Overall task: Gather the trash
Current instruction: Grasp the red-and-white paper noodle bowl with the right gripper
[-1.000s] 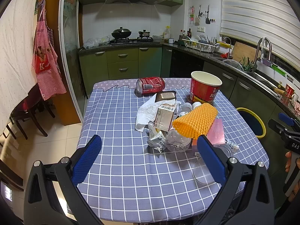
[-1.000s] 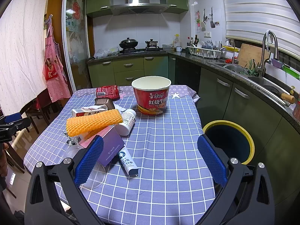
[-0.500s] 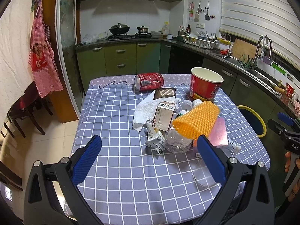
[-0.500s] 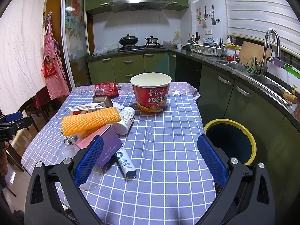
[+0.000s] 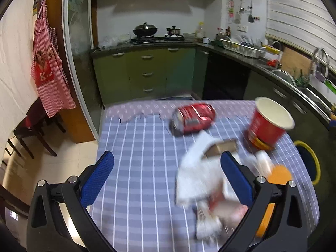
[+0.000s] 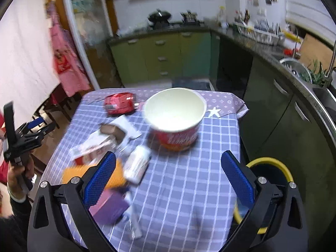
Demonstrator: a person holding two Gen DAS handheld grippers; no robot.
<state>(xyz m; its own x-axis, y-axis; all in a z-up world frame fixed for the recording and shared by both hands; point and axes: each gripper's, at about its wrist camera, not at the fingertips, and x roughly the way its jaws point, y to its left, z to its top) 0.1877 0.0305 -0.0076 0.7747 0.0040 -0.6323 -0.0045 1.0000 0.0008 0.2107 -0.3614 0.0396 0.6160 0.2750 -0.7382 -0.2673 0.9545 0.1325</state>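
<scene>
Trash lies on a blue checked table (image 5: 136,168): a crushed red can (image 5: 193,119), a red noodle cup (image 5: 267,126), white tissue (image 5: 195,176), a brown carton, an orange foam net (image 5: 279,175). My left gripper (image 5: 166,174) hovers open above the table, empty. My right gripper (image 6: 167,173) is open too, over the table in front of the noodle cup (image 6: 175,118), with a white bottle (image 6: 137,164), the orange net (image 6: 72,173) and a purple box (image 6: 110,206) near its left finger. The red can (image 6: 119,103) lies at the far left.
A dark bin with a yellow rim (image 6: 271,169) stands on the floor right of the table, below green cabinets and the sink counter. Chairs and a red apron (image 5: 49,71) are at the left. A hand (image 6: 19,178) holds the other gripper at the table's left.
Both grippers have advanced over the table and risen; the trash now looks closer and blurred. Both stay open and empty.
</scene>
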